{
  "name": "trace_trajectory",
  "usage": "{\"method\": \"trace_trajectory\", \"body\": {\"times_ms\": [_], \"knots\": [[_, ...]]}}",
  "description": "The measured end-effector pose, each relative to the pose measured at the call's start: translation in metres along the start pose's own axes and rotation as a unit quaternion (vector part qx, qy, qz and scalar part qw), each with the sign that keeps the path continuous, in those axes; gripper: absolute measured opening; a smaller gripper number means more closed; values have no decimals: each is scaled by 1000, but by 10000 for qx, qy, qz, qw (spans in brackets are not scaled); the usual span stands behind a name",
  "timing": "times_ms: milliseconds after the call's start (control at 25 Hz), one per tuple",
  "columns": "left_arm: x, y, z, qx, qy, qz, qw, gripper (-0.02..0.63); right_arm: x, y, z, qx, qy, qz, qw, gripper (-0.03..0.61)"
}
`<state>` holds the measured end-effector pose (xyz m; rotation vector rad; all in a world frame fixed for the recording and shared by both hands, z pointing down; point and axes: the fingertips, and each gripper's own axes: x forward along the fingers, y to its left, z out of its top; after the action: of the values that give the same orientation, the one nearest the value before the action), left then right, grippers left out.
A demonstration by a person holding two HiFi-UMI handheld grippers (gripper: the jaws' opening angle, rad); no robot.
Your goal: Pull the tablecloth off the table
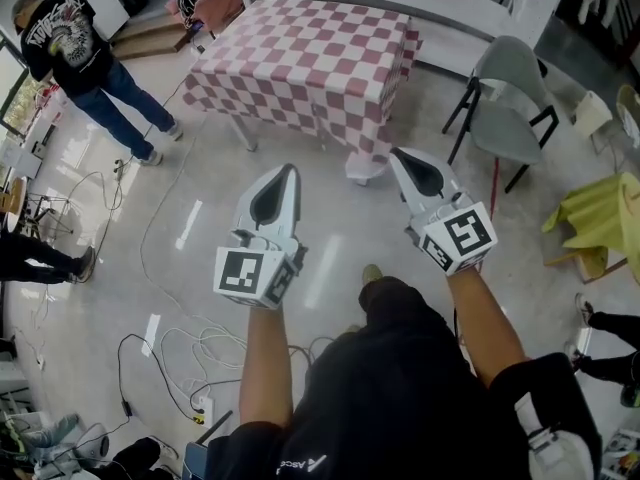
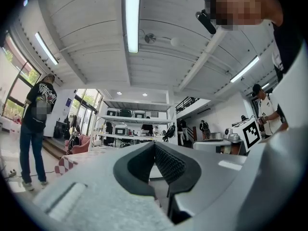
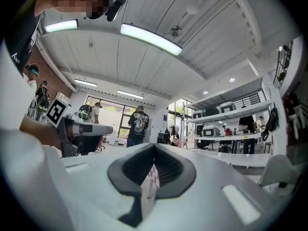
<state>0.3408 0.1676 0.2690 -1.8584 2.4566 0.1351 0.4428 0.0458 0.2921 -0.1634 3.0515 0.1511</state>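
At 12 o'clock in the head view: checkered tablecloth (image 1: 310, 63), spread over the surface (image 1: 244, 134), edges hanging. At 6 o'clock of it: left claw (image 1: 287, 171), closed; right claw (image 1: 400, 155), closed, near the cloth's hanging corner.

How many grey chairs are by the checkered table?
1: a grey folding chair just right of the checkered table in the head view. The right edge is cropped, so more may be hidden.

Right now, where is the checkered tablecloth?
In the head view the tablecloth covers the table at top centre, between a standing person on the left and a grey chair on the right.
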Motion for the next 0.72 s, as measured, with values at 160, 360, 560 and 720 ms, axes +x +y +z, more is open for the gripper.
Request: {"method": "trace_trajectory", "body": {"times_ms": [160,360,560,720], "knots": [[24,31,-5,17,-14,15,10000,9,38,-7,-12,-30,-7,61,10000,0],[84,83,-9,-22,-26,42,10000,10,110,-45,-22,-34,3,104,9999,0],[152,158,-36,100,205,215,9995,10,198,-91,-49,-63,3,136,9999,0],[221,206,-41,209,124,221,9995,9,271,-140,-62,-140,34,211,9997,0]]}}
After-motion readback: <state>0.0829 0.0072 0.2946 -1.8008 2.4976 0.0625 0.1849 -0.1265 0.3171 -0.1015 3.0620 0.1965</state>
